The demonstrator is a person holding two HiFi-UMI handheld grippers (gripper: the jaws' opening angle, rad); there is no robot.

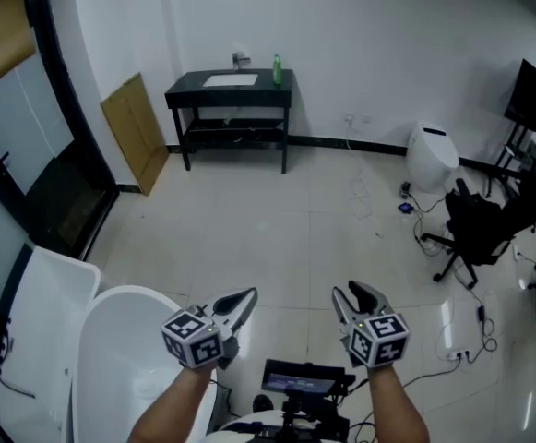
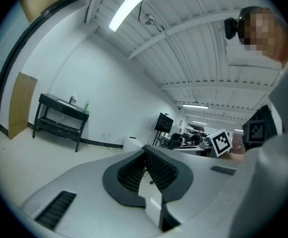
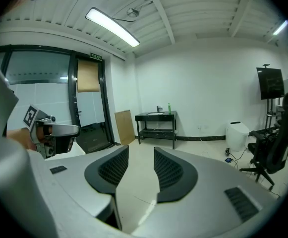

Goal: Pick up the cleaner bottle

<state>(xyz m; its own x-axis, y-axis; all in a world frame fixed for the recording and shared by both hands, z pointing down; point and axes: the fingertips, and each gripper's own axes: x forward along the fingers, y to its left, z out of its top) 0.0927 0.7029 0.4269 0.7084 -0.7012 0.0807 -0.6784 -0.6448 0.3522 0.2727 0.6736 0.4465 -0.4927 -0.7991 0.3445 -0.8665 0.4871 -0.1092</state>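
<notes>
Down near the person, the left claw point(image 1: 245, 297) has its bumpy black pads point(image 2: 161, 170) pressed together at the tips, with nothing inside. Beside it, the right claw point(image 1: 350, 293) has its own pads partly apart, and only the smooth, shiny floor point(image 1: 277, 220) shows between them. Far off, by the plain white wall, stands a black worktop point(image 1: 180, 90) with a lower shelf. On its right end stands the thin green cleaner bottle point(image 1: 277, 69), upright and well apart from both claws.
</notes>
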